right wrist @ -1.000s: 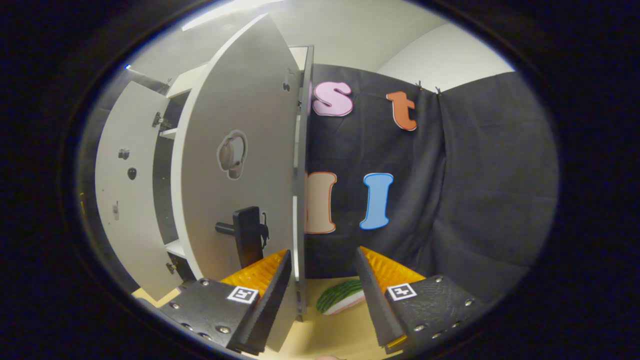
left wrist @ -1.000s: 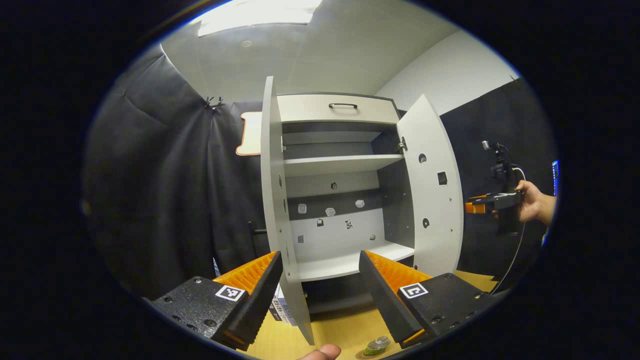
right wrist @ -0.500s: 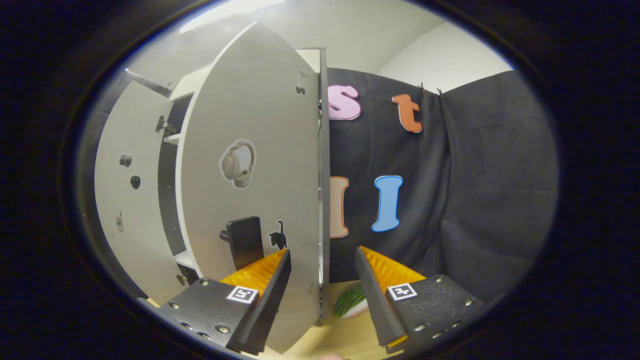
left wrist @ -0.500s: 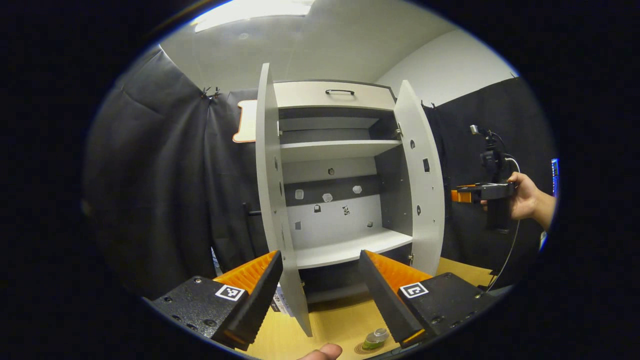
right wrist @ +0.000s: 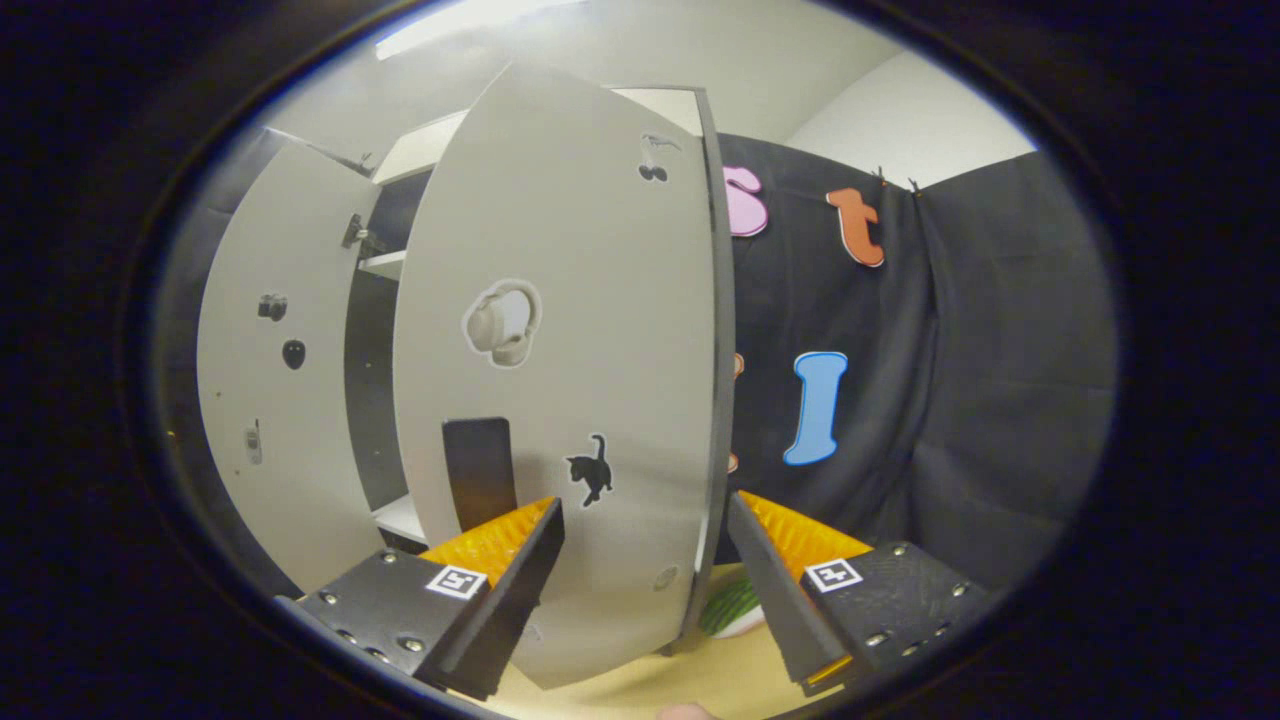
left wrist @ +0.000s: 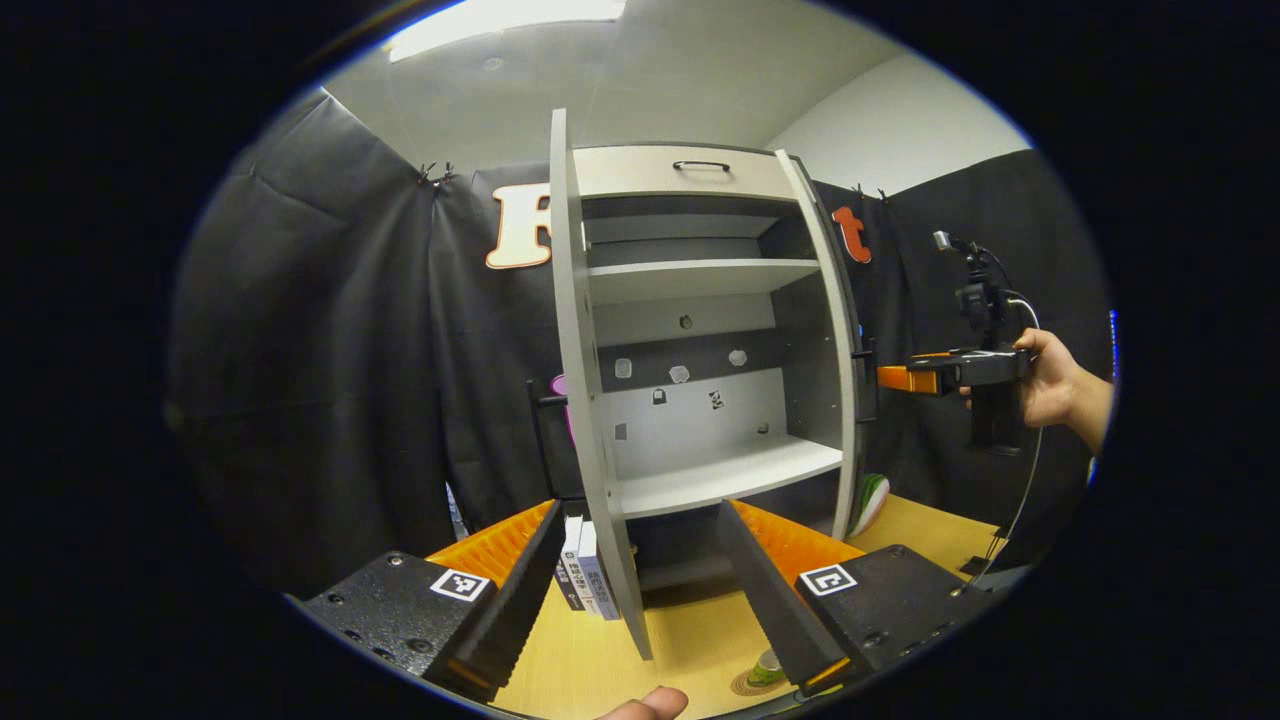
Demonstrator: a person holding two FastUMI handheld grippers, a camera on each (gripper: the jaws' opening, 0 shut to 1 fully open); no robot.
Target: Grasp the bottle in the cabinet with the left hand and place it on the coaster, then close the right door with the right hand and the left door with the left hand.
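Note:
In the left gripper view the white cabinet (left wrist: 700, 300) stands with both doors ajar and bare shelves. The left door (left wrist: 590, 400) shows edge-on, its lower edge between the fingers of my open left gripper (left wrist: 640, 585). A small green bottle (left wrist: 767, 666) stands on the round coaster (left wrist: 745, 685) by the right finger. The right door (left wrist: 843, 360) is also edge-on, and my right gripper (left wrist: 893, 379) reaches its outer side. In the right gripper view the right door (right wrist: 580, 330) with its dark handle (right wrist: 478, 470) is just ahead of my open right gripper (right wrist: 645, 565). The left door (right wrist: 270, 400) stands behind.
Two books (left wrist: 585, 565) stand on the wooden table (left wrist: 590, 660) by the left door's foot. A watermelon slice (left wrist: 870, 500) lies right of the cabinet, also watermelon slice (right wrist: 735, 605). A hand (left wrist: 1050, 385) holds the right gripper. Black cloth walls surround the booth.
The right door has swung in toward the cabinet front, with the right gripper following behind it. The left gripper view has drawn back and shifted, so the left door now sits more central.

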